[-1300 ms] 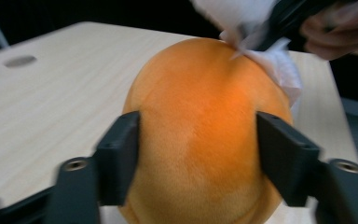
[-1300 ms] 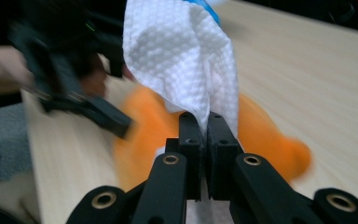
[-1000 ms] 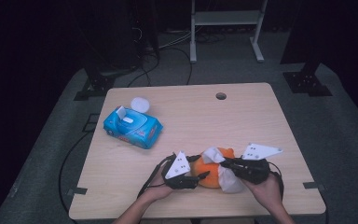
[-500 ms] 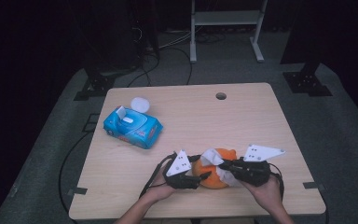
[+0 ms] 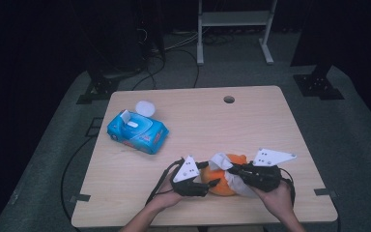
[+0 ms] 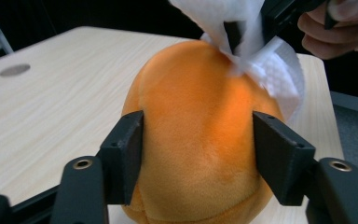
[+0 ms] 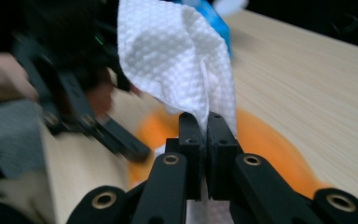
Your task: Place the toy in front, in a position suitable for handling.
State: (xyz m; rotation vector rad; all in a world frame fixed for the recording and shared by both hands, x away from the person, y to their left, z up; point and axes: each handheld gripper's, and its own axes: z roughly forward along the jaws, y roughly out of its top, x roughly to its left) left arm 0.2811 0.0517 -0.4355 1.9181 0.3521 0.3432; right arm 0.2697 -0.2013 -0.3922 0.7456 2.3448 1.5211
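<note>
An orange plush toy rests near the table's front edge. My left gripper is shut on it, and in the left gripper view both pads press into the orange plush toy. My right gripper is shut on a white wipe laid against the toy's top and right side. In the right gripper view the white wipe rises from between the closed jaws of my right gripper, with the orange toy blurred behind. The wipe drapes over the toy's far side in the left gripper view.
A blue pack of wipes with its white lid flap up lies at the table's left, a white round lid just behind it. A cable hole sits near the far edge of the wooden table. Cables trail off the front left.
The wipe has shifted on the toy: a second ago more of it hung at the toy's lower right, now it bunches over the top. Both hands stay in place.
</note>
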